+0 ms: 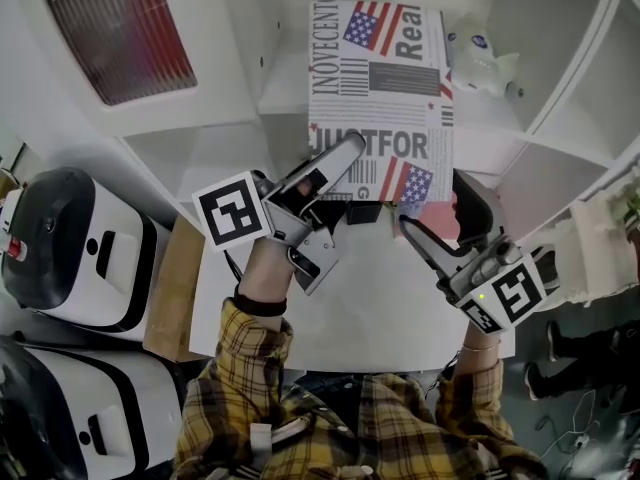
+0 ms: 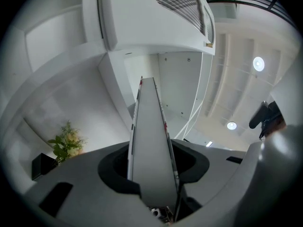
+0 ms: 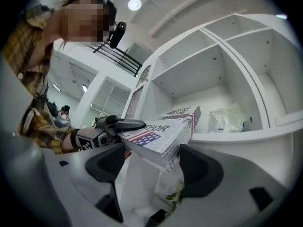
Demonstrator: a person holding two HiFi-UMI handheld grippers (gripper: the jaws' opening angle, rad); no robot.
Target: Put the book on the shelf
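Head view: the thick rectangular book with a newsprint-and-flags cover lies roughly level. Its far end is over the white shelf board; contact unclear. The left hand-held gripper holds its near edge, forearm reaching forward, probably to slide it in flat.

Left gripper view: jaws clamped on the book, seen edge-on.

Right gripper view: the right hand-held gripper gapes wide, straddling the book's corner without pinching it.

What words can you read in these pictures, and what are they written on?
"JUSTFOR": big black letters across the cover of the book.
"Real": top right of the same cover.
"INOVECENT": sideways along the cover's left edge.
The cover's small print and the round mark on the white packet are too small to read.
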